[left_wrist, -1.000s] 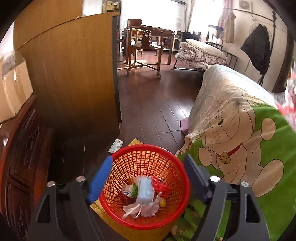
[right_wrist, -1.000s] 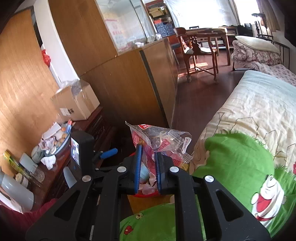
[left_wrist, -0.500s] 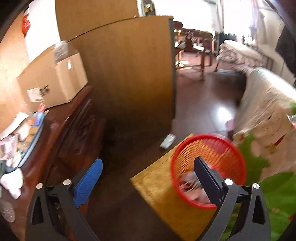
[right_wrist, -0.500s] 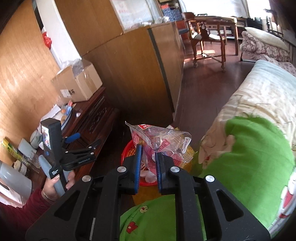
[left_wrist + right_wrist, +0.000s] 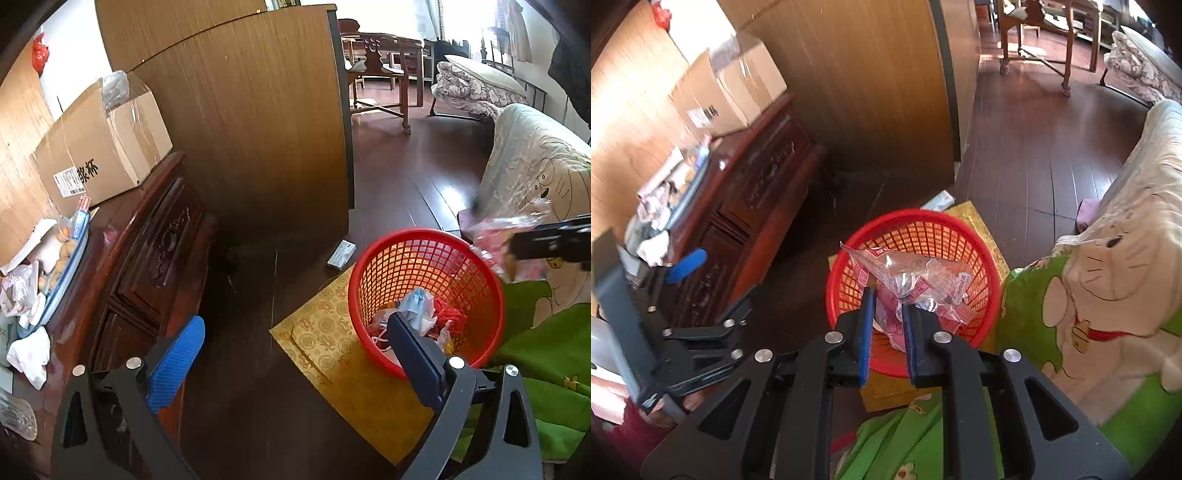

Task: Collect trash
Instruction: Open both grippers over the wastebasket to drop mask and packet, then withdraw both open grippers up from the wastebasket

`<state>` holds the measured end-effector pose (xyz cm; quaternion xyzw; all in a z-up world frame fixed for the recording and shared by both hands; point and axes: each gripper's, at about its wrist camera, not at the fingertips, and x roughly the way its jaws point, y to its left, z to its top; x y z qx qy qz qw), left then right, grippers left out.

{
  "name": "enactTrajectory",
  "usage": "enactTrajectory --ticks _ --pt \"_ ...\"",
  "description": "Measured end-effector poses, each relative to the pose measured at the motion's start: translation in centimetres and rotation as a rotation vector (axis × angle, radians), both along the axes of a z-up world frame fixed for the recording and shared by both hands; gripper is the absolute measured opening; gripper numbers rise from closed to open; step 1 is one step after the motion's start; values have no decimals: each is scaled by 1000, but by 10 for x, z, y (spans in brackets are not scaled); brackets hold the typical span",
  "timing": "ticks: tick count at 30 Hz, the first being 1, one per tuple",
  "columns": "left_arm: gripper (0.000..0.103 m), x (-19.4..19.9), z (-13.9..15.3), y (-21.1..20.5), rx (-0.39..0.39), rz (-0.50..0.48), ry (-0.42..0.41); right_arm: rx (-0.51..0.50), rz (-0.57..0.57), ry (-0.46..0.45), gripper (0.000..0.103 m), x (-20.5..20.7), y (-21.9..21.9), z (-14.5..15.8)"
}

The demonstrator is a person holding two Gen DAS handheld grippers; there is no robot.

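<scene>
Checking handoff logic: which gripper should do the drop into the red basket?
Right. The right gripper is shut on the plastic wrapper above the red basket; the left gripper is open, empty.

Wrapper above basket

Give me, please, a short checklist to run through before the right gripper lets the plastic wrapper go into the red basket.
1. Wrapper clamped in the right gripper: ok.
2. Wrapper above the red basket opening: ok in the right wrist view.
3. Basket upright on the yellow mat: ok.
4. Room left in the basket: ok, trash only covers the bottom.
5. Left gripper out of the way, jaws wide and empty: ok.
6. Wrapper free to drop off the pads: cannot tell.
</scene>
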<state>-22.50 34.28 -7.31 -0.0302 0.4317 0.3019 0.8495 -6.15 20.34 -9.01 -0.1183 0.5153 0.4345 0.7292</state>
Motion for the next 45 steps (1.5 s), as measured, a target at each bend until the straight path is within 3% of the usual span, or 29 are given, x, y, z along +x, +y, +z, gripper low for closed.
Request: enactTrajectory --ticks 2,5,18,31,38,45 --pt "97 0 -3 -1 -6 2 4 -14 1 2 19 2 8 -7" --pt "97 1 -6 -1 -15 3 12 -23 -2 -11 32 4 13 -11" --pt "97 1 3 -12 18 -12 -8 21 25 -76 33 -3 9 -1" --pt "97 -7 28 -30 29 -49 -21 70 -33 -128 38 -27 -36 32" --pt "97 -22 45 -50 -5 -86 -10 17 -2 -237 63 -70 -69 58" --pt "97 -36 59 -70 -33 -99 2 9 19 -177 63 -82 -83 54"
